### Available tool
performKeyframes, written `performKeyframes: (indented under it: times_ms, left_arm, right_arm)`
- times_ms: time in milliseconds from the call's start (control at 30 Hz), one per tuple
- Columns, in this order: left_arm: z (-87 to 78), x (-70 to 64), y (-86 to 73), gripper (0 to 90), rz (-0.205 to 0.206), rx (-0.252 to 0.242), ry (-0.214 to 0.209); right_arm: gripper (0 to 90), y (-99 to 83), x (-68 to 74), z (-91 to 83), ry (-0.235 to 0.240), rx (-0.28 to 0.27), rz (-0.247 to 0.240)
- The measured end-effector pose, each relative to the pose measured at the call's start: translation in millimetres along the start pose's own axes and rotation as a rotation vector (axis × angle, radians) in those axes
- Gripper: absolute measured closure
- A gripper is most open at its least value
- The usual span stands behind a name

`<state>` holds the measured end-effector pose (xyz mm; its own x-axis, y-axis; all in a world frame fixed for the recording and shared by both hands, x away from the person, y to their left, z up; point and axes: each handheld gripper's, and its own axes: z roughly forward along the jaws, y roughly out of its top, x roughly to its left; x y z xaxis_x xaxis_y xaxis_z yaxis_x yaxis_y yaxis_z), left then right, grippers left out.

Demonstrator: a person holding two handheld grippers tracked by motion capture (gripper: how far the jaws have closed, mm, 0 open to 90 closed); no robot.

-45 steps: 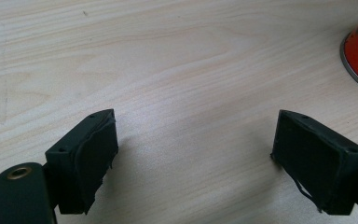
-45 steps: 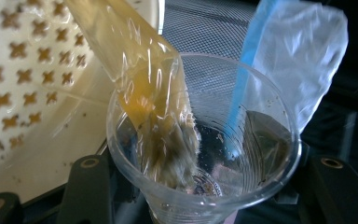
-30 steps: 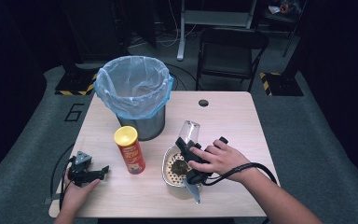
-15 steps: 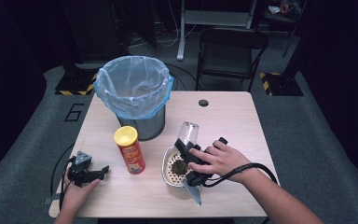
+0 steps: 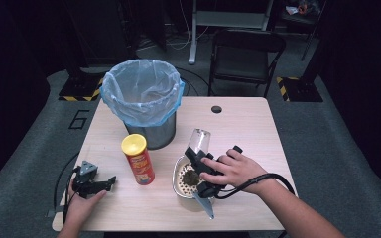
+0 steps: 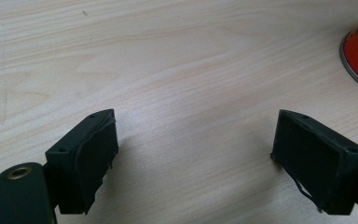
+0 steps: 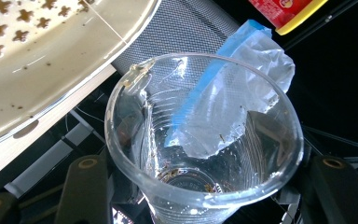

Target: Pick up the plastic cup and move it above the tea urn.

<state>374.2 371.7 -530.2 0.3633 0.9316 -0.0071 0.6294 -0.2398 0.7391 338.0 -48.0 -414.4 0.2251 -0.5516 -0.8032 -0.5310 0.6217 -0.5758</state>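
Nearest the person, the left gripper (image 5: 95, 184) rests on the table (image 5: 248, 124) at its near left corner, jaws wide apart and holding nothing, pointing toward the red chip can (image 5: 138, 159). The right gripper (image 5: 197, 157) is clamped on a clear plastic cup (image 5: 199, 142), tilted with its mouth up and away over the perforated strainer (image 5: 184, 178). The cup's long axis runs from the hand toward the far-left bin (image 5: 144, 101); the right hand is the nearer one to it. A dark clump sits in the strainer, hard to make out. In the right gripper view the cup (image 7: 205, 140) looks nearly empty, only brown specks inside. The fingertips are hidden behind the cup wall.
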Motion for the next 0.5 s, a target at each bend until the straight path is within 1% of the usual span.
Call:
performKeyframes:
  times_ms: [100,167,367,400,433,500]
  left_arm:
    - [0.0,0.0,0.0,13.6,0.0,0.0,0.0]
    - [0.0,0.0,0.0,13.6,-0.001,0.0,0.0]
    - [0.0,0.0,0.0,13.6,-0.001,0.0,0.0]
    - [0.0,0.0,0.0,13.6,-0.001,0.0,0.0]
    - [0.0,0.0,0.0,13.6,-0.001,0.0,0.0]
    - [0.0,0.0,0.0,13.6,0.0,0.0,0.0]
  right_arm:
    - [39.8,-0.5,-1.1,0.5,-0.019,-0.008,0.009]
    - [39.7,-1.2,-1.1,0.7,-0.028,-0.001,0.002]
    - [39.7,-2.0,0.3,0.2,-0.049,0.009,0.003]
    - [39.7,-2.8,-0.8,-1.0,-0.036,0.02,-0.013]
    - [39.7,-2.9,-1.4,-1.1,-0.042,0.019,-0.021]
    - [39.8,-2.7,-1.5,-1.4,-0.046,0.02,-0.02]
